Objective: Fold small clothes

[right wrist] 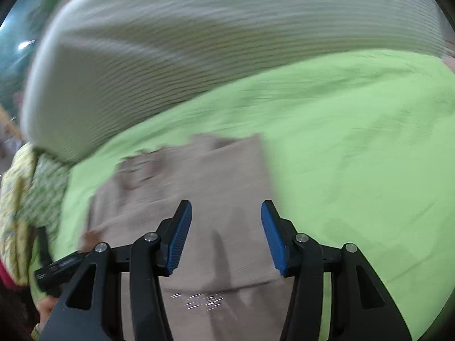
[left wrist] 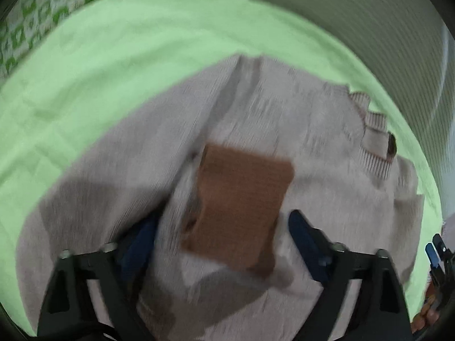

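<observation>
A beige knit sweater point(left wrist: 256, 108) with a brown square patch point(left wrist: 241, 199) lies spread on a green sheet point(left wrist: 113, 56); its ribbed collar point(left wrist: 375, 145) points right. My left gripper point(left wrist: 221, 218) hangs over it, jaws wide on either side of the patch. The left finger point(left wrist: 139, 244) sits against a raised fold and the right finger point(left wrist: 301, 233) stands apart from the cloth. In the right wrist view my right gripper point(right wrist: 226, 227) is open above the sweater point(right wrist: 199, 176) near its edge, with nothing between its pads. Both views are blurred.
A pale ribbed cushion or headboard point(right wrist: 199, 42) rises behind the sheet point(right wrist: 355, 142). A green-and-white patterned cloth point(left wrist: 42, 14) lies at the far left, also patterned cloth point(right wrist: 25, 199). The other gripper point(left wrist: 435, 253) shows at the right edge of the left wrist view.
</observation>
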Demonstrator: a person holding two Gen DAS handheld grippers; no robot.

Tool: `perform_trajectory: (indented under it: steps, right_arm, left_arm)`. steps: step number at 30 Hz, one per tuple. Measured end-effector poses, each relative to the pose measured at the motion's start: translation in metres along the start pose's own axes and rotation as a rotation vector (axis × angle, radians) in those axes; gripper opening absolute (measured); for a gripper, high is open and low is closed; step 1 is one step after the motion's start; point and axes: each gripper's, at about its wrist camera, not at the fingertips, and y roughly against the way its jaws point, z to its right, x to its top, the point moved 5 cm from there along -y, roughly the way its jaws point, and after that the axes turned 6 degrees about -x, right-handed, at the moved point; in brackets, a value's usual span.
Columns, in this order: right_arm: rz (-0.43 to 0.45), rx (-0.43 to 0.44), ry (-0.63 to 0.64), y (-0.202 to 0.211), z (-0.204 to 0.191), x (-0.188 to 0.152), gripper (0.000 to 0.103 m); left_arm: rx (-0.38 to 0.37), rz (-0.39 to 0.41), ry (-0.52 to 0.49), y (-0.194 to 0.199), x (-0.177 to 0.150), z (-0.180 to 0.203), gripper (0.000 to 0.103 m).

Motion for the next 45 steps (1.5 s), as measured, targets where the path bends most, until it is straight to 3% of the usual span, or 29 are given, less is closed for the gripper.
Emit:
perform_trajectory:
  steps: [1,2,3,4,6,7,9,13,17,21,22,23,24,26,30,34,37,41,42,45]
  right_arm:
    - [-0.006,-0.005,-0.014,-0.005,0.009,0.003,0.052]
    - [-0.015,-0.004,-0.031,-0.012,0.016,0.007,0.052]
    - [-0.021,0.001,-0.041,-0.017,0.018,0.009,0.052]
    - [-0.026,0.007,-0.049,-0.022,0.018,0.011,0.052]
    - [-0.038,0.014,-0.055,-0.028,0.021,0.011,0.052]
    - [-0.042,0.019,-0.059,-0.031,0.021,0.010,0.052]
    - [-0.045,0.038,-0.066,-0.032,0.019,0.008,0.052]
    - [-0.051,0.063,-0.043,-0.039,0.020,0.003,0.057]
    - [-0.087,0.089,-0.030,-0.055,0.008,0.000,0.059]
    - [-0.098,0.051,0.036,-0.067,-0.005,-0.001,0.059]
    - [-0.103,0.045,0.056,-0.069,-0.008,0.000,0.057]
    - [-0.113,0.035,0.071,-0.070,-0.009,0.001,0.024]
    - [-0.133,0.013,0.080,-0.070,-0.009,0.004,0.008]
    - [-0.083,-0.029,0.097,-0.054,-0.006,0.017,0.008]
    - [0.007,-0.143,0.155,-0.030,0.002,0.036,0.007]
    - [-0.022,-0.204,0.166,-0.050,0.012,0.027,0.007]
    - [-0.058,-0.232,0.170,-0.061,0.012,0.015,0.011]
    - [0.012,-0.218,0.126,-0.024,0.003,0.009,0.032]
    - [0.041,-0.191,0.116,-0.011,-0.003,0.005,0.038]
    - [0.090,-0.079,0.129,0.025,-0.029,-0.015,0.041]
  left_arm:
    - [0.001,0.006,-0.022,0.000,0.001,0.003,0.052]
    - [-0.011,0.005,-0.037,0.001,0.002,0.005,0.045]
    - [-0.033,0.012,-0.046,0.006,0.003,0.006,0.023]
    - [-0.052,0.019,-0.055,0.011,0.004,0.005,0.013]
    - [-0.124,0.085,-0.038,0.036,0.008,-0.001,0.008]
    - [-0.154,0.121,-0.027,0.047,0.010,-0.007,0.008]
    - [-0.134,0.169,-0.020,0.062,0.011,-0.023,0.008]
    - [-0.141,0.127,-0.022,0.052,0.011,-0.037,0.008]
    - [-0.131,0.145,-0.063,0.057,0.014,-0.038,0.008]
    - [-0.111,0.139,-0.077,0.053,0.015,-0.035,0.008]
    - [-0.104,0.136,-0.088,0.052,0.014,-0.032,0.008]
    - [-0.106,0.136,-0.093,0.052,0.014,-0.030,0.008]
    - [-0.116,0.138,-0.098,0.051,0.014,-0.024,0.008]
    - [-0.135,0.134,-0.119,0.050,0.012,-0.011,0.008]
    - [-0.095,0.128,-0.225,0.032,0.005,0.017,0.007]
    - [-0.014,0.104,-0.286,0.008,0.004,0.016,0.008]
    - [-0.019,0.075,-0.292,0.007,0.003,0.005,0.012]
    - [0.001,0.077,-0.315,0.036,-0.005,-0.010,0.018]
    - [-0.008,0.065,-0.306,0.046,-0.010,-0.018,0.022]
    - [-0.008,0.048,-0.256,0.073,-0.025,-0.044,0.045]
